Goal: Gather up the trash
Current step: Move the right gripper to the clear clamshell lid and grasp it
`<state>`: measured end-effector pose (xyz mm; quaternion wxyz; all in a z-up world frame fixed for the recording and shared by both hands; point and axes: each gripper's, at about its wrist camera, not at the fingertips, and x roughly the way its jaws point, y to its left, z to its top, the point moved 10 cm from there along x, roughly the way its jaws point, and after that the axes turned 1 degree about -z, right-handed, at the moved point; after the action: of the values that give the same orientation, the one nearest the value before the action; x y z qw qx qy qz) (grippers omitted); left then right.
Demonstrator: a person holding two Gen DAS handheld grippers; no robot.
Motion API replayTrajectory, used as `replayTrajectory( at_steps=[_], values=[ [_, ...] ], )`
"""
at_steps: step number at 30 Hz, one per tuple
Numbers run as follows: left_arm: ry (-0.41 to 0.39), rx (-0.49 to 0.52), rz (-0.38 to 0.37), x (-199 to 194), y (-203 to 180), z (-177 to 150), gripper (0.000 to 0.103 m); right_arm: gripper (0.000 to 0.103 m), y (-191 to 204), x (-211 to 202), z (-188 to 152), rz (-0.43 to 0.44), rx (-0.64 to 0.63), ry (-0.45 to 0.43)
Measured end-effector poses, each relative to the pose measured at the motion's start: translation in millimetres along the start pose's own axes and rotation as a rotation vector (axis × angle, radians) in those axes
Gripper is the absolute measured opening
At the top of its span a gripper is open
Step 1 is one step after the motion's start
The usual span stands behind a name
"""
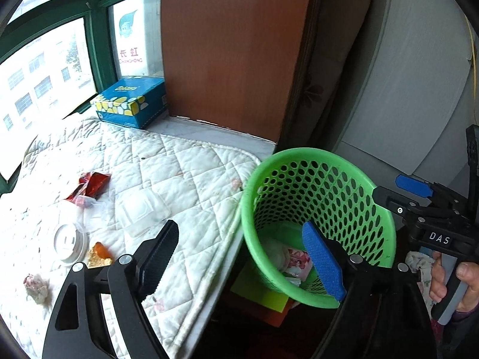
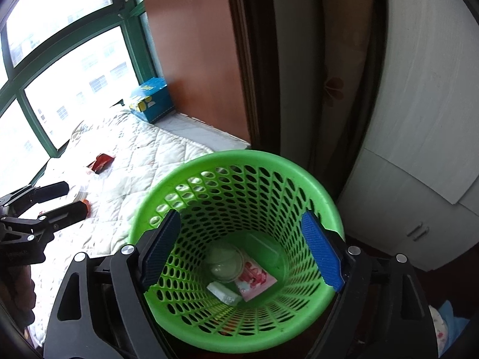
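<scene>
A green perforated basket [image 1: 353, 161] stands beside the quilted white mat [image 1: 185, 167]; it also shows from above in the right wrist view [image 2: 227, 157]. Inside lie a pink packet [image 2: 256, 281], a clear lid [image 2: 224, 261] and a white scrap [image 2: 223, 293]. On the mat lie a red wrapper [image 1: 89, 184], a clear plastic box [image 1: 140, 209], a white lid [image 1: 69, 243], an orange scrap [image 1: 98, 254] and a crumpled tissue [image 1: 36, 287]. My left gripper [image 1: 239, 260] is open and empty over the mat's edge. My right gripper [image 2: 242, 251] is open and empty above the basket's mouth.
A blue tissue box [image 1: 131, 101] sits on the sill by the green-framed window [image 1: 98, 36]. A brown wooden panel [image 1: 233, 45] rises behind the mat. A grey cabinet [image 2: 419, 149] stands at the right. Yellow and orange boards [image 1: 263, 296] lie under the basket.
</scene>
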<state>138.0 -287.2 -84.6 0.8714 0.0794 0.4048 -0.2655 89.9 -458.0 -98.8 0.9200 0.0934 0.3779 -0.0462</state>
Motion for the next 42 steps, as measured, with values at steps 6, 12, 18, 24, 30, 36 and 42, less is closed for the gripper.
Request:
replayTrajectory(
  at_steps=[6, 12, 18, 24, 30, 36, 42],
  values=[
    [-0.013, -0.076, 0.062, -11.5, 50.8, -9.1, 0.082, 0.084, 33.8, 8.7, 3.1, 0.043, -0.039, 0.010],
    [-0.011, -0.159, 0.131, -22.5, 111.9, -29.9, 0.082, 0.085, 70.0, 22.7, 2.8, 0.090, -0.077, 0.031],
    [0.009, -0.230, 0.198, -31.1, 164.5, -56.1, 0.082, 0.085, 106.2, 42.7, 1.5, 0.139, -0.122, 0.058],
    [0.033, -0.295, 0.244, -38.2, 203.2, -83.8, 0.082, 0.085, 149.5, 73.2, 0.5, 0.198, -0.169, 0.100],
    [0.055, -0.346, 0.270, -41.5, 229.1, -106.5, 0.081, 0.085, 195.9, 107.8, -0.5, 0.254, -0.224, 0.145],
    [0.071, -0.383, 0.278, -41.5, 245.3, -121.4, 0.081, 0.091, 233.2, 144.0, 0.2, 0.263, -0.277, 0.170],
    [0.087, -0.409, 0.279, -38.8, 255.2, -131.6, 0.081, 0.092, 255.9, 181.7, 0.0, 0.266, -0.288, 0.222]
  ],
)
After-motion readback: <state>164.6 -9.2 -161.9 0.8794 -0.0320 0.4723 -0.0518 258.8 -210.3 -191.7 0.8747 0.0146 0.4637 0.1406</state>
